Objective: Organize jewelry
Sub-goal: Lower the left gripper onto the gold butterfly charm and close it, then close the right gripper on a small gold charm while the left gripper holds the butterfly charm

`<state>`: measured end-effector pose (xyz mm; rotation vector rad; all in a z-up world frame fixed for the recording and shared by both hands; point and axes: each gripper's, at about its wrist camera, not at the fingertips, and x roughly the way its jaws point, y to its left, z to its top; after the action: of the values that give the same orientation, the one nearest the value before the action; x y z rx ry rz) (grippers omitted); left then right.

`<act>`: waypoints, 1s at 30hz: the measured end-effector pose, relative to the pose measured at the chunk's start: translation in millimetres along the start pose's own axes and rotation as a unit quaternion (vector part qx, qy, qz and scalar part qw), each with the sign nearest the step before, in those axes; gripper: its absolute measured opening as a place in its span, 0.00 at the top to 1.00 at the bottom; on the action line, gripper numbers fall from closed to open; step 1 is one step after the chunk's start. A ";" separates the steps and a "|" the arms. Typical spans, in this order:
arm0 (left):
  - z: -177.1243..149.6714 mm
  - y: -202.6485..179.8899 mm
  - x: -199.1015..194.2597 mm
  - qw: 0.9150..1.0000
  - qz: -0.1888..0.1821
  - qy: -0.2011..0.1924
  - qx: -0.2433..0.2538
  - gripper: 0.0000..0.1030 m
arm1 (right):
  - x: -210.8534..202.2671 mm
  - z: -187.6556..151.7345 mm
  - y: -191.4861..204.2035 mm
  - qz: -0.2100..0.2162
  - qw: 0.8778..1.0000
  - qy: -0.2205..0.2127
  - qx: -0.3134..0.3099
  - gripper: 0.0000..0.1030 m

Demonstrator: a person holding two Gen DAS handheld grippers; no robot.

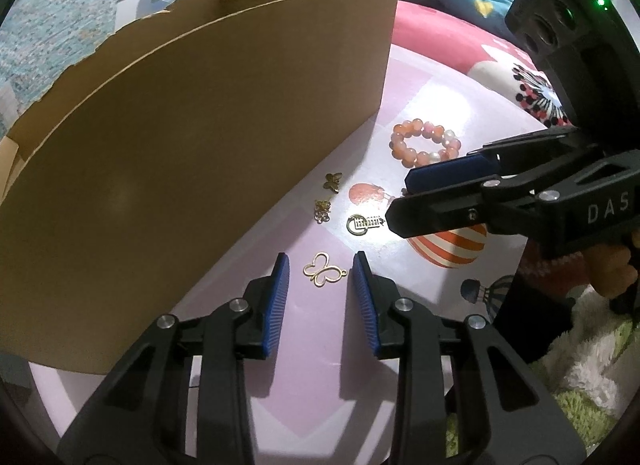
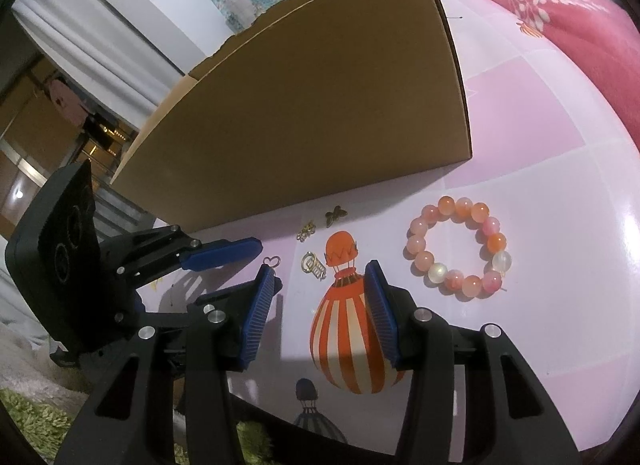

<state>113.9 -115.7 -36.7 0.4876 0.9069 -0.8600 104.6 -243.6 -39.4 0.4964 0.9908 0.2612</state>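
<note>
A gold butterfly-outline charm (image 1: 324,275) lies flat on the pink balloon-print tabletop (image 1: 420,85). My left gripper (image 1: 321,261) straddles it, blue pads a little off each side, open. My right gripper (image 1: 400,201) comes in from the right, its lower fingertip almost touching a gold key-shaped charm (image 1: 364,223). In the right wrist view that key charm (image 2: 313,265) lies just ahead of the open right gripper (image 2: 320,269), and the left gripper (image 2: 264,259) is at the left. A pink bead bracelet (image 1: 400,131) (image 2: 456,205) lies further right.
A tall cardboard box (image 1: 200,145) (image 2: 320,105) stands behind the charms. A small dark butterfly charm (image 1: 333,182) (image 2: 335,215) and a gold cluster charm (image 1: 322,211) (image 2: 306,231) lie at its foot. A green shaggy rug (image 2: 32,425) shows past the near table edge.
</note>
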 end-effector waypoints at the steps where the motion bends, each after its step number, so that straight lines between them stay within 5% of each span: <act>1: 0.4 -0.4 0.3 1.000 -0.001 0.000 0.002 0.74 | -0.1 0.2 -0.5 0.000 1.000 0.000 0.001 0.55; 19: -9.2 -5.9 -7.1 1.000 0.004 -0.008 0.025 0.82 | -12.0 -7.5 -1.9 -0.010 1.000 -0.005 -0.012 0.55; 25: -21.9 2.8 -15.4 1.000 0.023 -0.006 -0.014 0.82 | -12.3 -11.3 7.0 -0.019 0.999 -0.005 -0.035 0.55; 30: -29.9 10.7 -19.8 0.998 0.032 -0.010 -0.048 0.82 | -6.2 -5.5 15.6 -0.025 0.998 0.001 -0.061 0.66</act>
<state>101.7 -80.3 -36.1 0.4222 0.9059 -0.7590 96.8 -231.4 -29.3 0.3601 0.9817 0.2746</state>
